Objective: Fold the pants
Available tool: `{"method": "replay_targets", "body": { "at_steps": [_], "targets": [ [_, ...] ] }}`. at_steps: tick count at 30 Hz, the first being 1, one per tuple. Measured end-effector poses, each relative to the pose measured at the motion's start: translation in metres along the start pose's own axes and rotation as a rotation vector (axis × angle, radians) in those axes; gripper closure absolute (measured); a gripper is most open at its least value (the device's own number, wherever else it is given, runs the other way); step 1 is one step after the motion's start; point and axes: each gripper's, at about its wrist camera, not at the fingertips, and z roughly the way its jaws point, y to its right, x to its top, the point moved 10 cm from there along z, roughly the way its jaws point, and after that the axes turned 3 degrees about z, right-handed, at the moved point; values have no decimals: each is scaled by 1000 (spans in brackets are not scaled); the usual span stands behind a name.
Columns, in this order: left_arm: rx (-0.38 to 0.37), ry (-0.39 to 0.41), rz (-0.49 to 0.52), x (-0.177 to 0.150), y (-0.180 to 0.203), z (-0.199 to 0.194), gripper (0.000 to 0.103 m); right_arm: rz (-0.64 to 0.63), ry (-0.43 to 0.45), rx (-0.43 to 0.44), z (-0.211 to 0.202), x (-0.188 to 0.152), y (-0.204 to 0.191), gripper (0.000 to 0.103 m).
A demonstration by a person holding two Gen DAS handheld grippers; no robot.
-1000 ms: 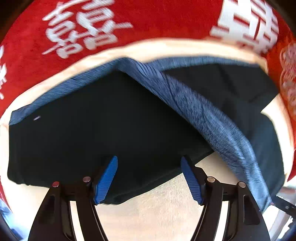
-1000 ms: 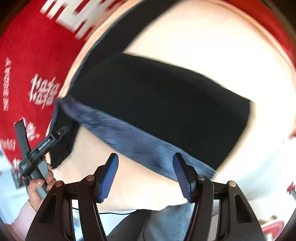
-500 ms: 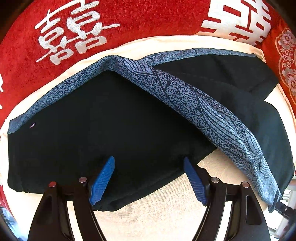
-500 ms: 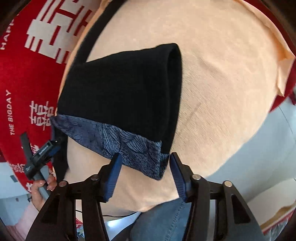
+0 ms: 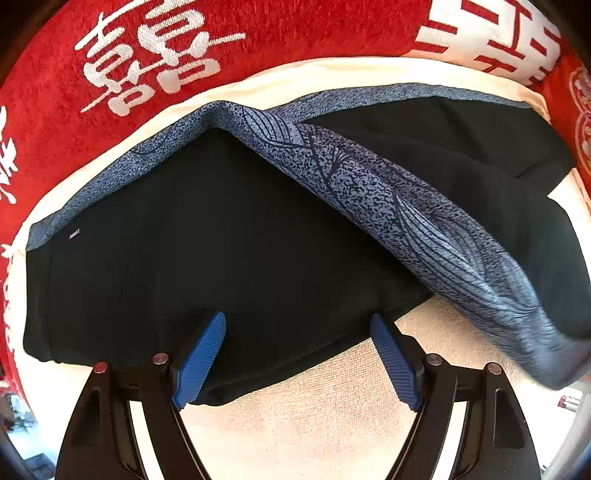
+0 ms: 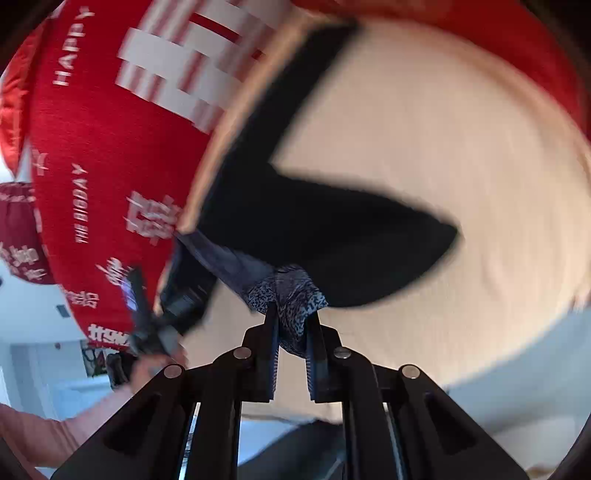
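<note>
Black pants with a blue-grey patterned side stripe lie partly folded on a cream cloth. My left gripper is open, its blue pads over the near edge of the black fabric, holding nothing. My right gripper is shut on the patterned stripe end of a pant leg and holds it lifted off the cream cloth. The right wrist view is motion-blurred.
A red blanket with white characters lies beyond the cream cloth; it also shows in the right wrist view. The person's hand with the other gripper is at the lower left there.
My right gripper has shut on the patterned end of the pant leg and lifted it. My left gripper has stayed open and barely moved.
</note>
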Motion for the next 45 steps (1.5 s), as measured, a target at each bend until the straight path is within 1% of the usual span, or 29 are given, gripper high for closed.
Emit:
{"method": "replay_targets", "body": {
  "at_steps": [2,4,5,8,11,13,14,15,16,17,19,20,22,24,26,29,30,31,33,34,36,37,39,40,41,42,43,44,45],
  "targets": [
    [7,-14,-17,-1,2,0,21,-55,27,33,-10,43,-26,90],
    [11,-21,-27,0,3,1,21,-96,44,44,-14,80,-41,90],
    [14,-25,-30,-1,4,0,21,-125,56,38,-13,108,-50,90],
    [17,-39,-43,-1,8,1,21,-171,88,13,-4,169,-66,90],
    [15,-45,-61,1,7,2,21,-236,110,-70,19,237,-73,89],
    [18,-47,-69,1,9,2,21,-291,126,-157,35,267,-67,84],
    [22,-50,-73,0,10,2,21,-314,123,-240,53,286,-60,76],
    [26,-55,-78,0,11,1,21,-321,105,-288,64,296,-55,59],
    [27,-59,-86,0,13,0,21,-325,87,-349,74,302,-48,49],
    [27,-61,-96,1,12,-2,21,-322,82,-377,77,303,-46,49],
    [16,-62,-127,4,14,-9,21,-312,79,-330,76,293,-51,48],
    [11,-55,-139,9,13,-14,21,-306,79,-307,71,281,-53,48],
    [0,-23,-159,26,13,-26,21,-284,80,-329,61,260,-44,48],
    [-1,17,-169,44,14,-32,21,-228,86,-357,53,242,-25,48],
    [-8,40,-174,63,16,-32,21,-175,96,-379,53,238,-5,48],
    [8,50,-168,85,22,-20,21,-96,121,-364,61,248,18,49],
    [13,49,-167,93,21,-14,21,-93,138,-372,61,249,19,54],
    [13,50,-171,98,22,-10,21,-99,146,-372,66,253,19,69],
    [11,41,-183,106,22,-2,21,-124,108,-357,80,257,11,96],
    [6,28,-187,106,24,0,21,-141,100,-367,82,255,10,96],
    [-9,26,-184,100,27,-4,21,-216,117,-371,72,251,-6,96],
    [-9,25,-174,102,19,2,21,-242,116,-371,67,250,-10,96],
    [2,-8,-144,88,24,10,21,-305,89,-429,64,241,-2,94],
    [-8,-51,-137,76,26,20,21,-317,62,-459,68,238,7,89],
    [-19,-52,-145,71,27,23,18,-313,5,-486,79,234,22,83],
    [-14,-25,-155,70,25,21,15,-294,-27,-492,85,233,33,76],
    [-5,-34,-149,68,24,21,14,-279,-9,-466,82,236,33,64],
    [-6,-51,-141,68,24,20,14,-277,-3,-496,76,237,31,60],
    [8,-56,-140,69,22,17,14,-282,12,-532,68,237,28,60]
  ]
}}
